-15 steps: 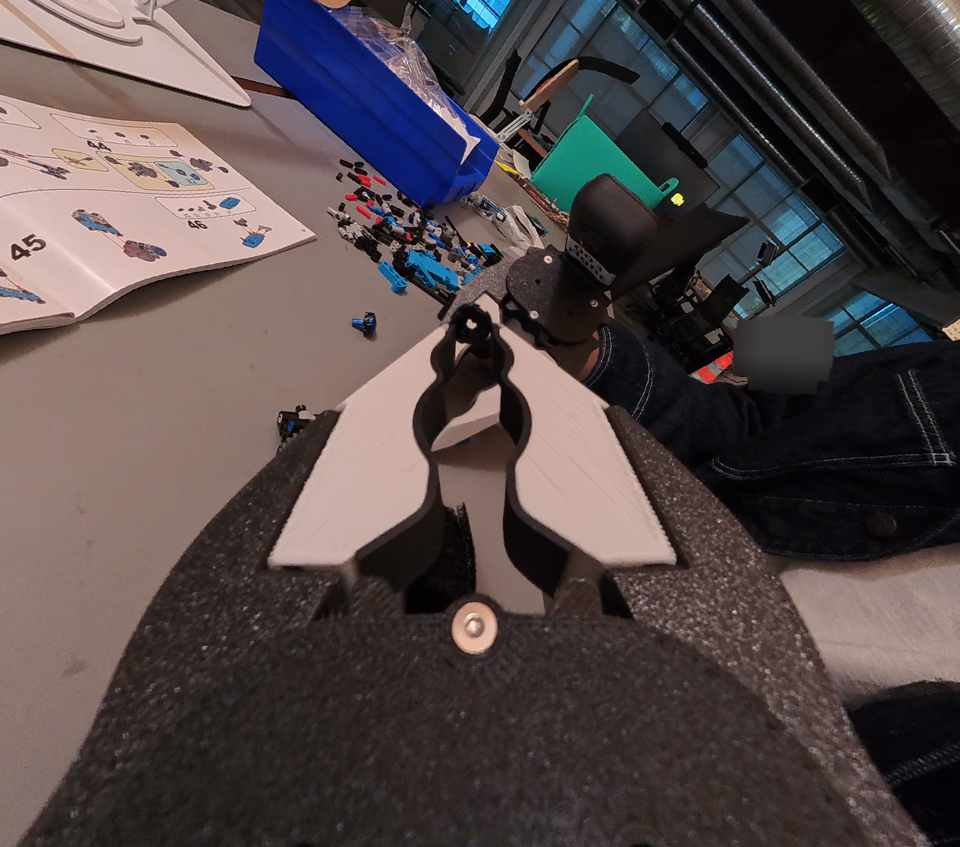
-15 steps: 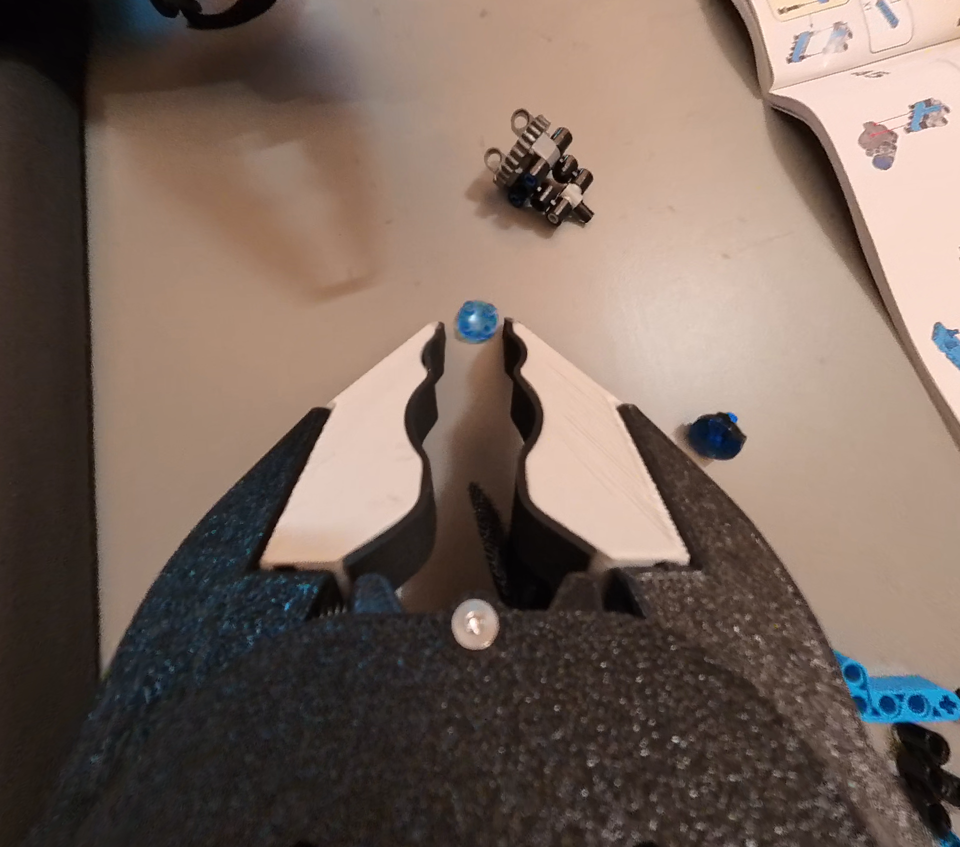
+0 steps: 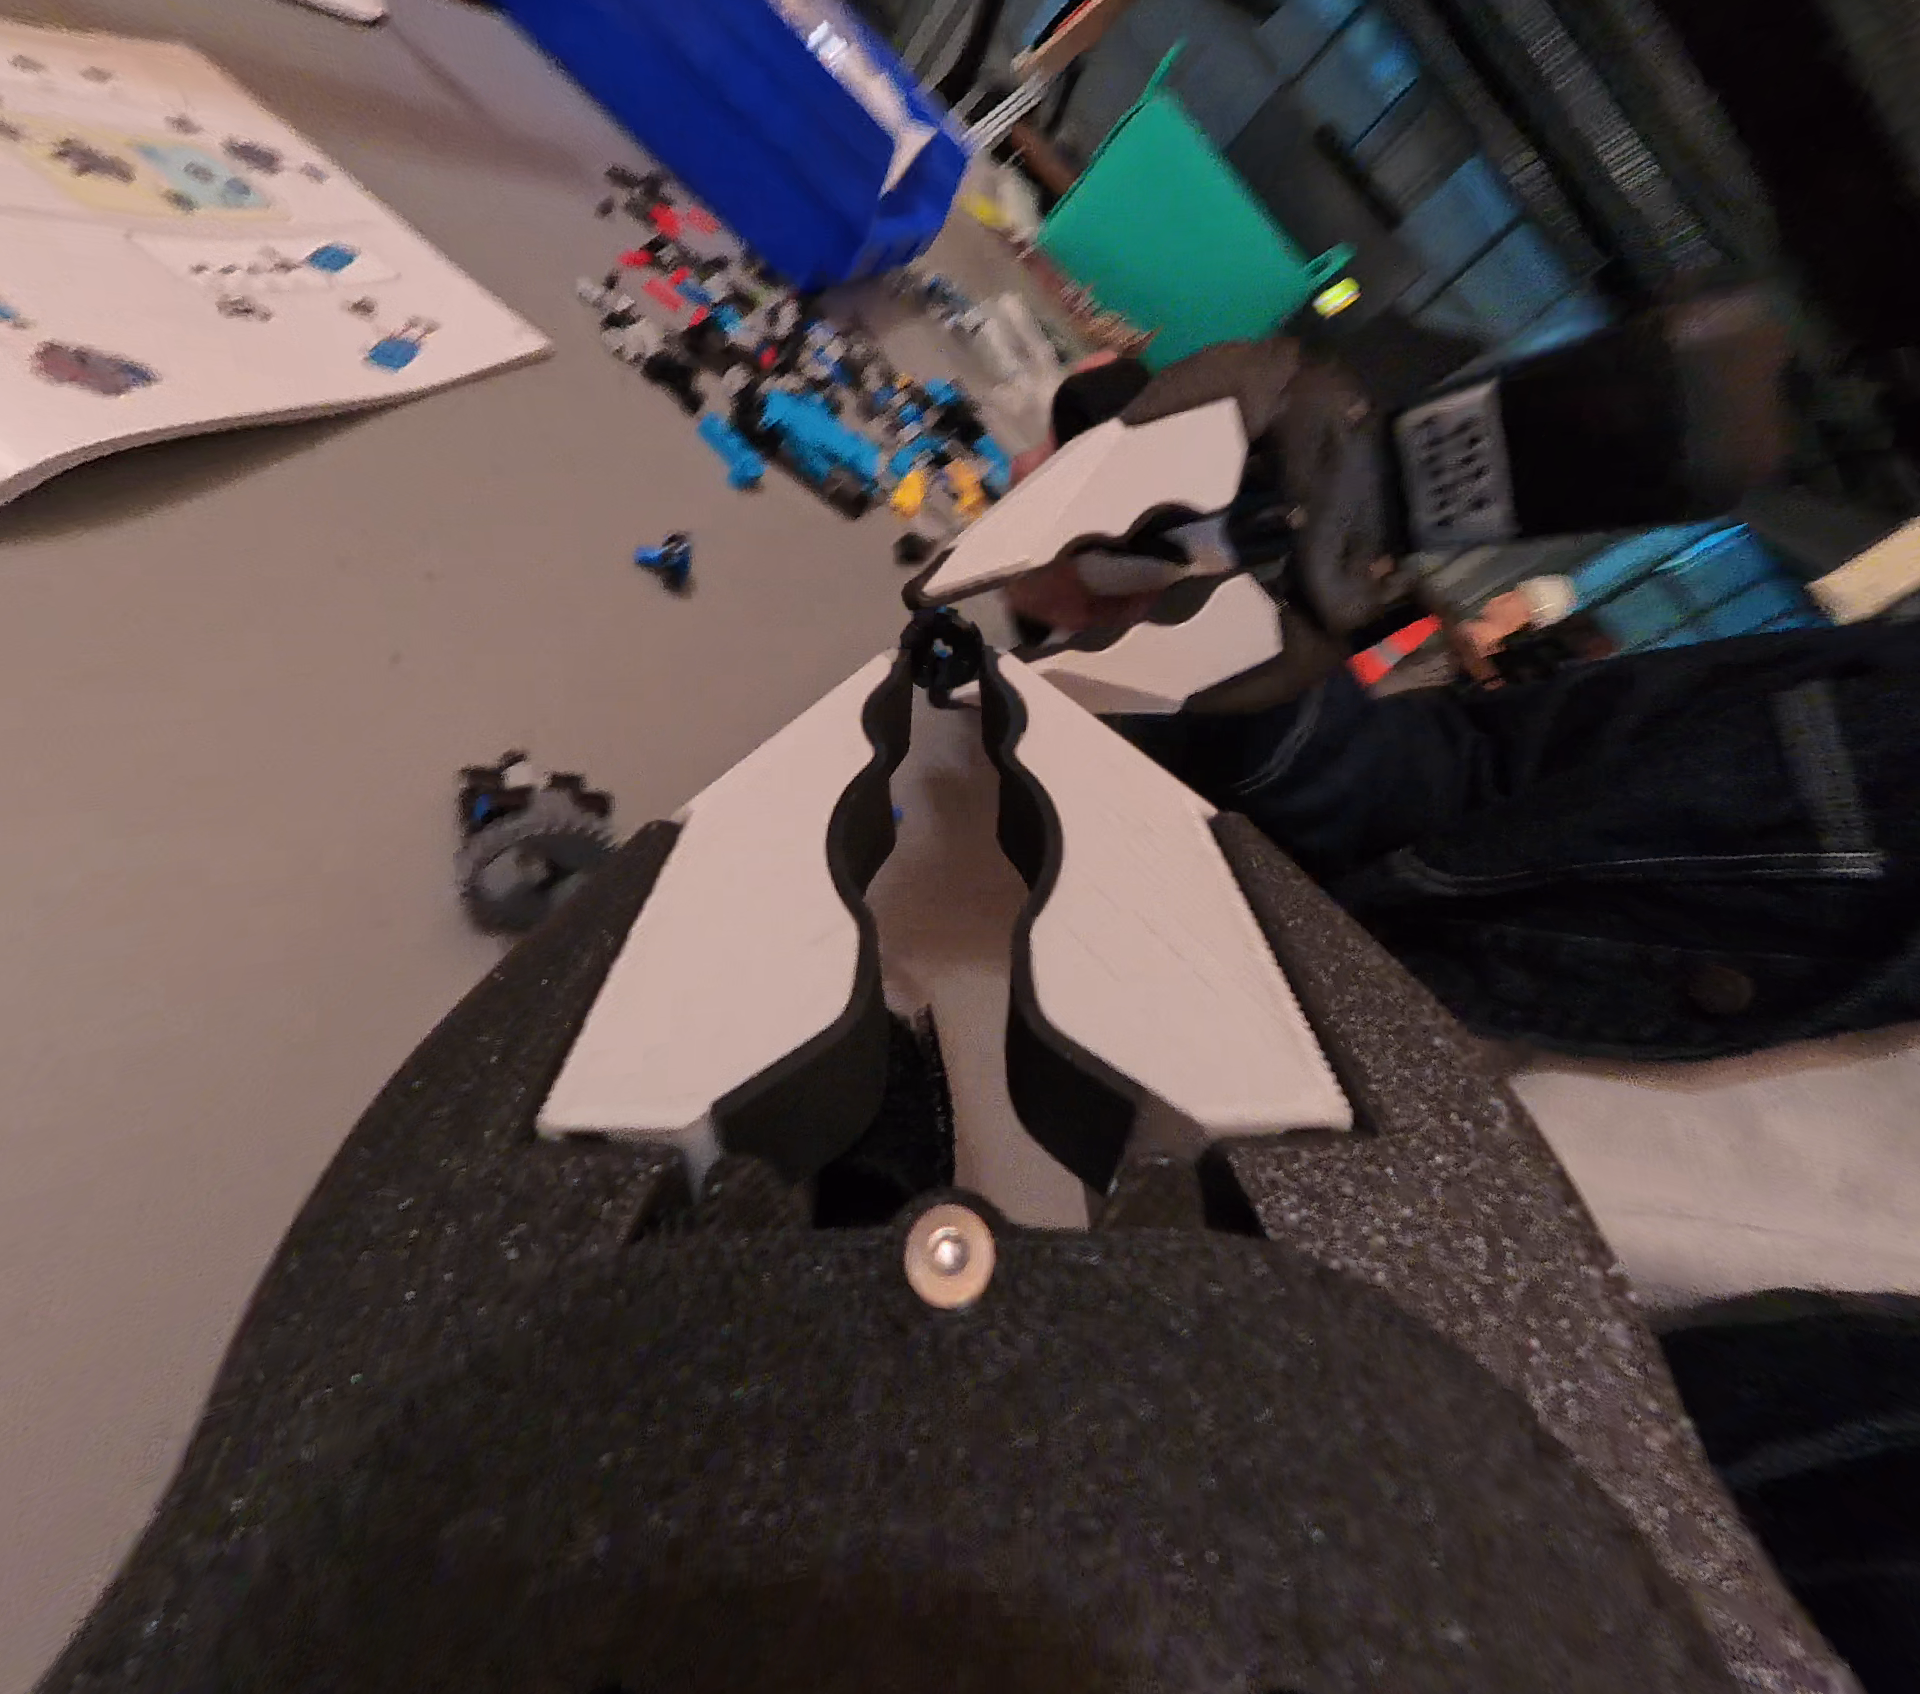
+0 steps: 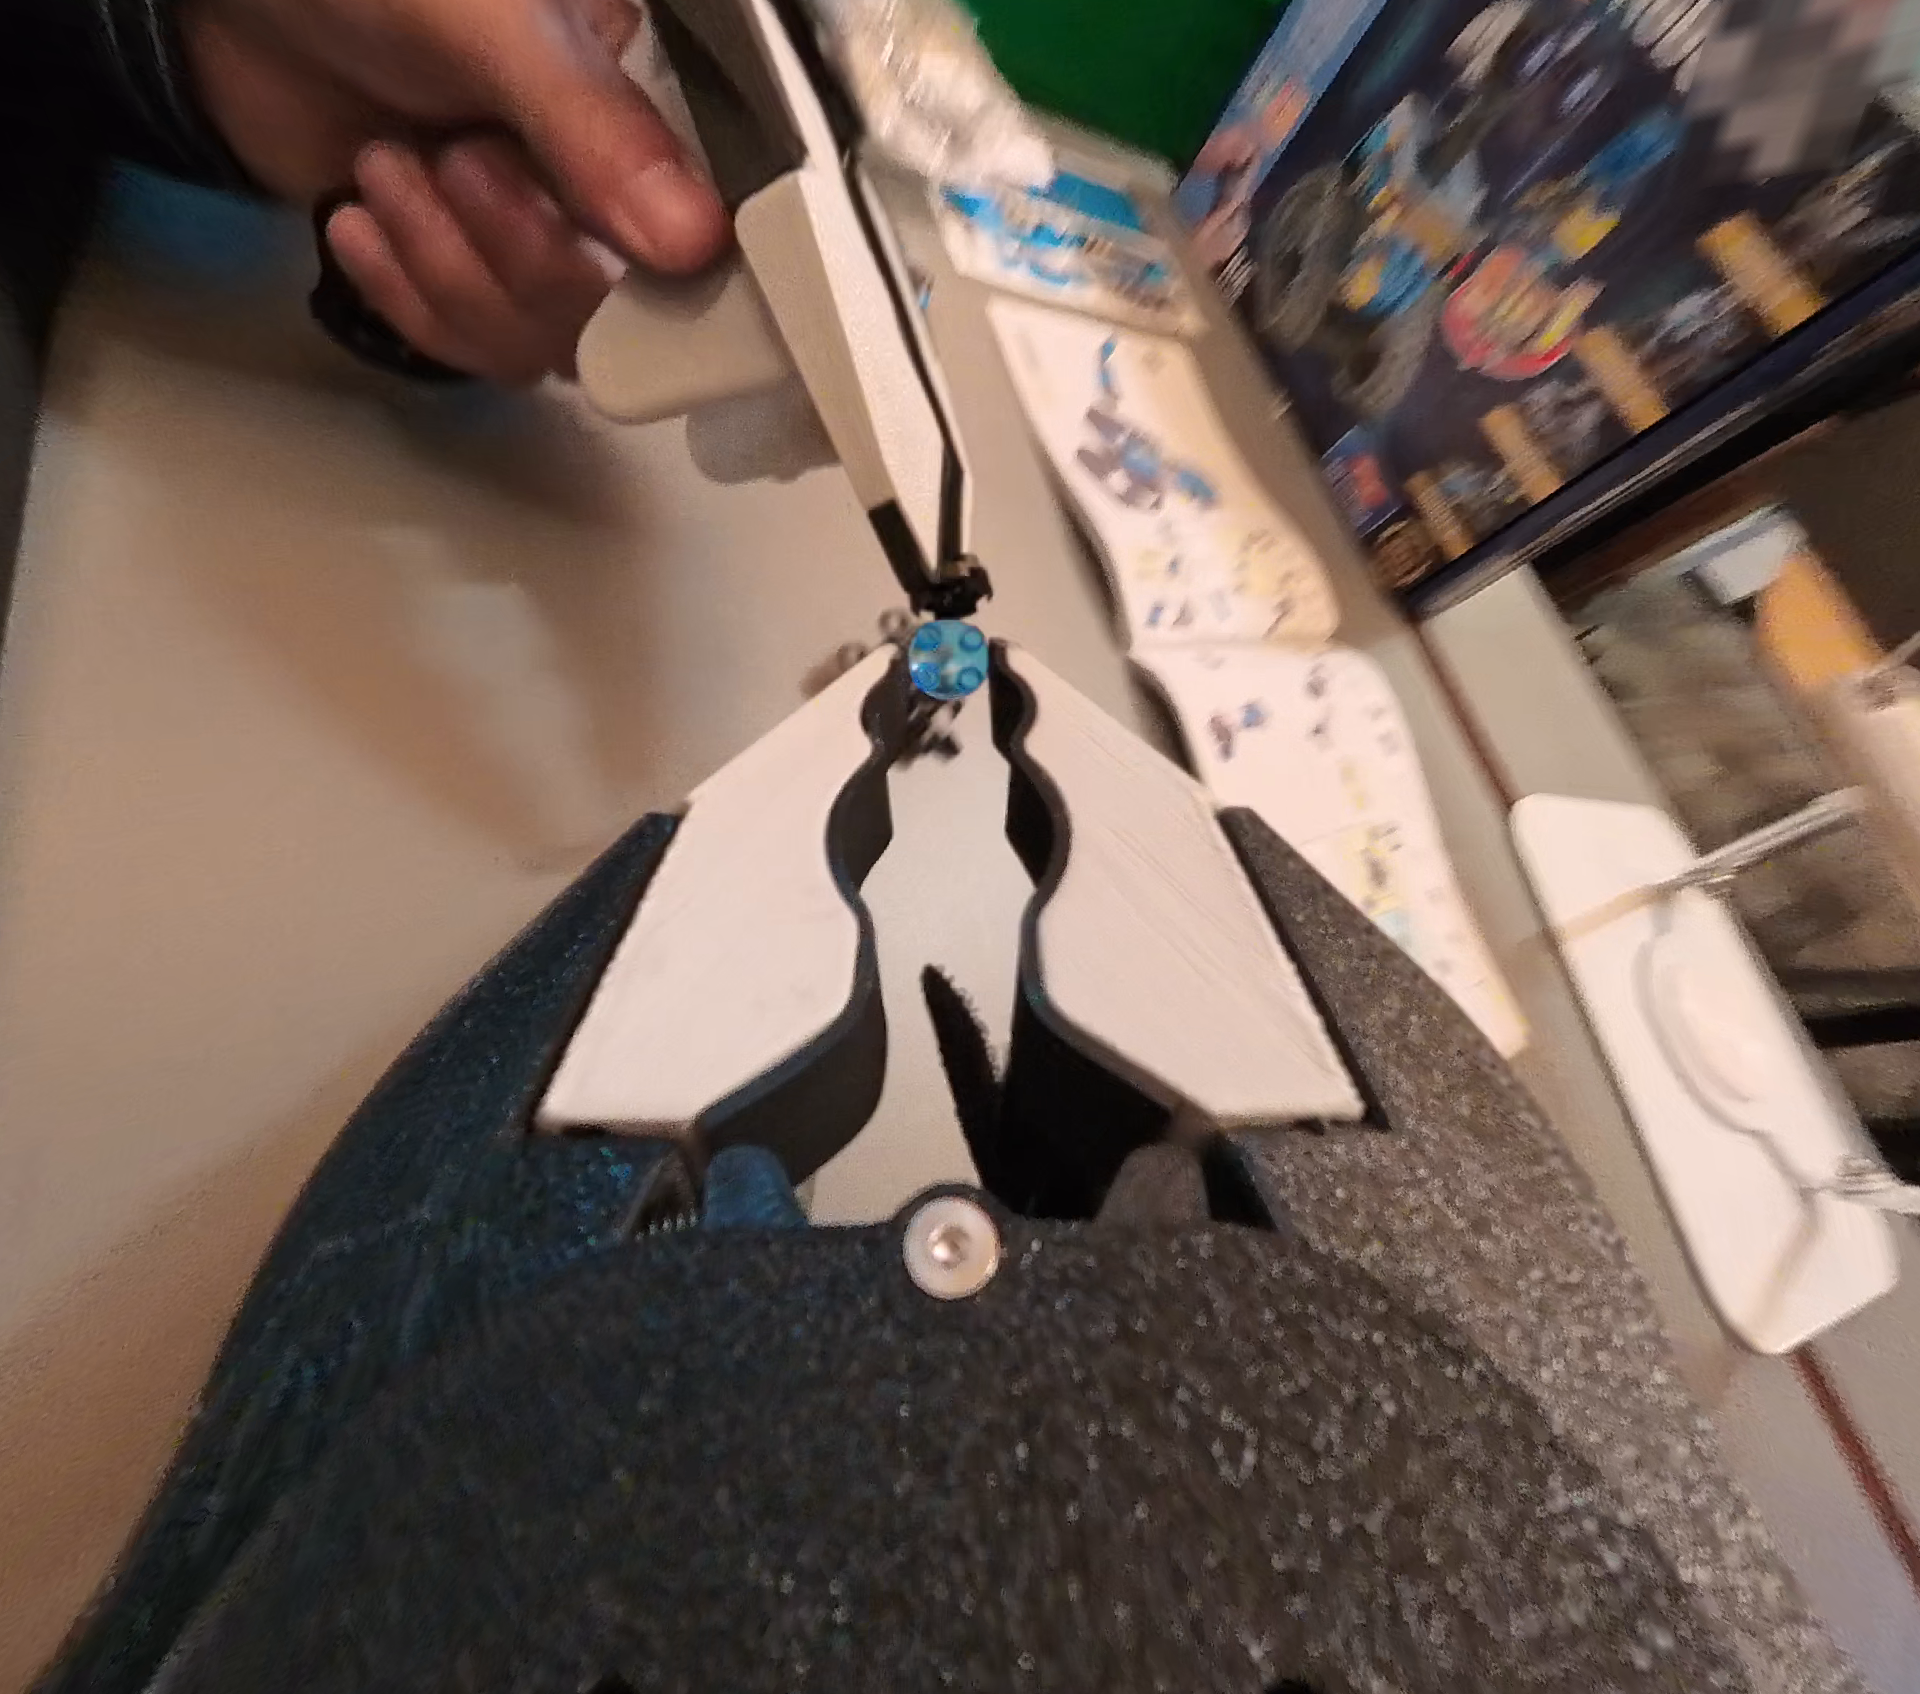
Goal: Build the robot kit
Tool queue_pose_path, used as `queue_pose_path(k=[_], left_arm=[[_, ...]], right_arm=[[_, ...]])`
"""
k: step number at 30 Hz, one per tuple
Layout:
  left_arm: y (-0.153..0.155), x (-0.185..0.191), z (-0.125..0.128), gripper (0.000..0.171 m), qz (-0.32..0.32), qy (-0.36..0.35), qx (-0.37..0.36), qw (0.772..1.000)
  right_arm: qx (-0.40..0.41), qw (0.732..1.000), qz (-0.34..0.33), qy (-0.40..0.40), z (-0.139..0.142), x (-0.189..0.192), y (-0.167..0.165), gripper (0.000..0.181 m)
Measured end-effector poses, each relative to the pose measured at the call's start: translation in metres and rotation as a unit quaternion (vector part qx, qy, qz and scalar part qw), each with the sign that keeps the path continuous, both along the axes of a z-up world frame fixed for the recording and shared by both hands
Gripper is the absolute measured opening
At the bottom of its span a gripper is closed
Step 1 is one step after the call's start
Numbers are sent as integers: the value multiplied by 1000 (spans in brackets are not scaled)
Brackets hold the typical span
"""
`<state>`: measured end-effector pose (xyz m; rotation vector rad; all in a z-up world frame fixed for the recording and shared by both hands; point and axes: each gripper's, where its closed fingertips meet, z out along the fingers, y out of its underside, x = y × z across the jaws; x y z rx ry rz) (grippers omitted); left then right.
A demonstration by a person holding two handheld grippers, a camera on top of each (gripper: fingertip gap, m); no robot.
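Loft-style workshop, tall industrial windows [image 3: 1538, 169], grey worktable [image 3: 260, 709], blue parts bin [image 3: 665, 34]

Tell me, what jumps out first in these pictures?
Two grippers meet tip to tip above a grey table. The right gripper pinches a round blue stud; the left gripper pinches a small black part. Behind lie a brick pile, a blue bin and an open booklet.

Both wrist cameras look close along their fingers, facing each other (sharing the table [image 3: 260, 813]).
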<state>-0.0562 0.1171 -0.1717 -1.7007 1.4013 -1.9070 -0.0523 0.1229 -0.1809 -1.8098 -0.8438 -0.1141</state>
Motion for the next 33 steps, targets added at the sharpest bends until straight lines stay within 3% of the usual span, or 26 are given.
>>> queue_pose_path(k=[5, 15, 23, 27, 29, 33], left_arm=[[-4, -11, 44, 11, -46, -97, -137, 985], [-6, -6, 36, 12, -39, -85, -112, 989], [-4, -7, 41, 11, -46, -94, -149, 983], [-3, -6, 42, 12, -51, -95, -181, 978], [-10, -7, 48, 11, -73, -106, -215, 968], [-18, -15, 71, 11, -127, -147, -330, 924]], right_arm=[[92, 995, 10, 42, 44, -11, -5, 15], [87, 995, 7, 49, 44, -12, -5, 15], [54, 981, 52, 179, 52, -15, -10, 13], [41, 951, 124, 280, 71, -31, -22, 13], [31, 936, 137, 324, 75, -34, -22, 13], [78, 927, 148, 336, 86, -30, -24, 7]])
